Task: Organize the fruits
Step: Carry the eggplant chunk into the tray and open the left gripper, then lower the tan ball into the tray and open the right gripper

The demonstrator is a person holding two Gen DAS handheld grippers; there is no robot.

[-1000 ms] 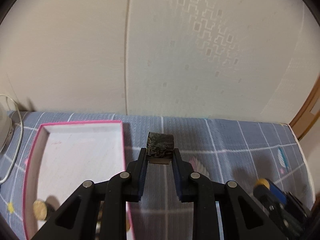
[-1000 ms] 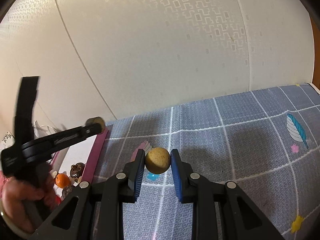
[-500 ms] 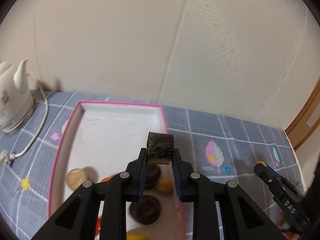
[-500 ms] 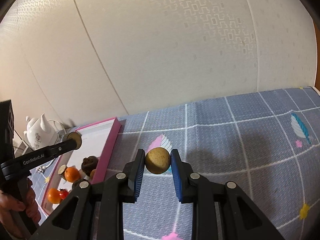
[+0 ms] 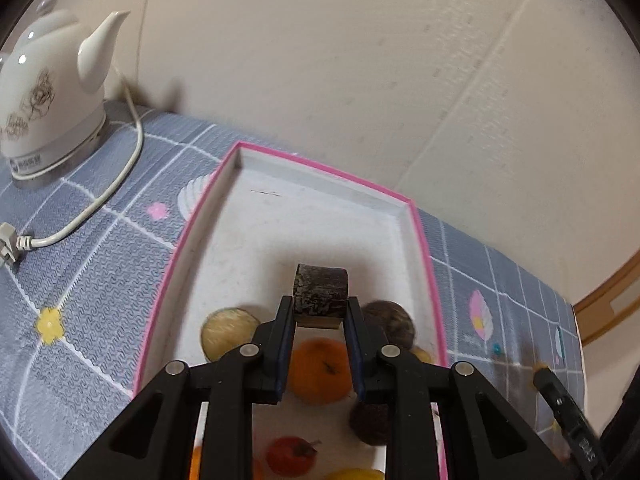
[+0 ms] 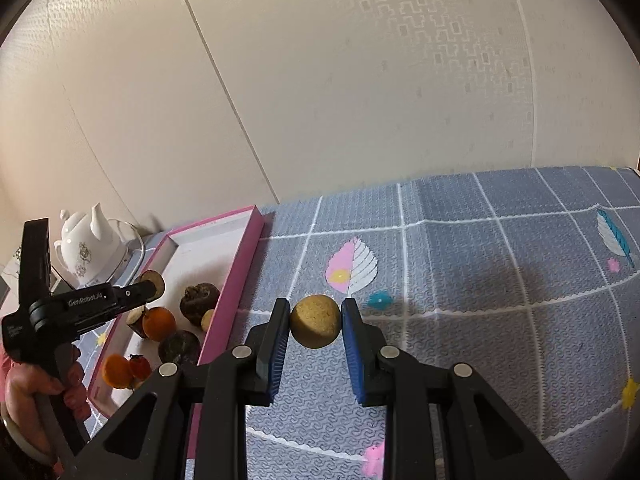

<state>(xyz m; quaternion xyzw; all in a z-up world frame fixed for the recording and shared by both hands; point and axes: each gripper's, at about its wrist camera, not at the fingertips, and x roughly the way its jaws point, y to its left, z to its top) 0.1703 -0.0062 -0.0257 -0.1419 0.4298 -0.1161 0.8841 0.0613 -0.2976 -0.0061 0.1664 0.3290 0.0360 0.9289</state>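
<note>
Several fruits already lie in the pink-rimmed tray (image 5: 416, 220): an orange (image 5: 318, 372), a dark round fruit (image 5: 390, 322), a pale cut slice (image 5: 228, 332) and a small red fruit (image 5: 288, 456), clustered at its 6 o'clock end; the 12 o'clock half is bare. Two pieces remain in transit, judged the last visible ones. Left gripper (image 5: 320, 312): jaws narrow, clamped on a dark bark-skinned chunk (image 5: 320, 292), held above the tray. Right gripper (image 6: 316, 320): jaws narrow, pinching a tan round fruit (image 6: 315, 320) over the grey cloth (image 6: 500, 280), tray at its 9 o'clock.
</note>
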